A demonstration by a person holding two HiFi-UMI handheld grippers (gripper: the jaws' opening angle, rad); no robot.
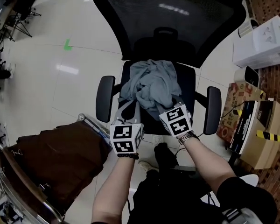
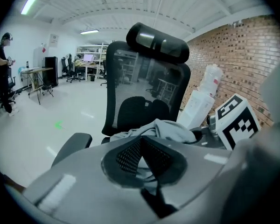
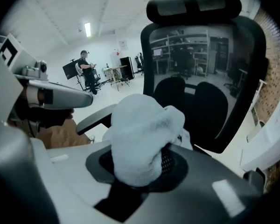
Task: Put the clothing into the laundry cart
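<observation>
A crumpled grey-blue garment (image 1: 151,85) lies on the seat of a black mesh office chair (image 1: 168,22). My left gripper (image 1: 126,107) is at the garment's near left edge. In the left gripper view its jaws (image 2: 141,139) meet at the tips with a thin fold of the cloth (image 2: 170,129) pinched between them. My right gripper (image 1: 170,104) is at the garment's near right edge, shut on a thick wad of the cloth (image 3: 140,134) that bulges up out of its jaws (image 3: 140,155). The laundry cart (image 1: 56,157), lined with brown fabric, stands low at the left beside the chair.
The chair's armrests (image 1: 105,97) (image 1: 213,108) flank both grippers. Cardboard boxes (image 1: 256,134) and a white unit (image 1: 266,41) stand to the right by a brick wall. A tripod (image 1: 18,8) is at the far left. A person (image 3: 86,69) stands far off.
</observation>
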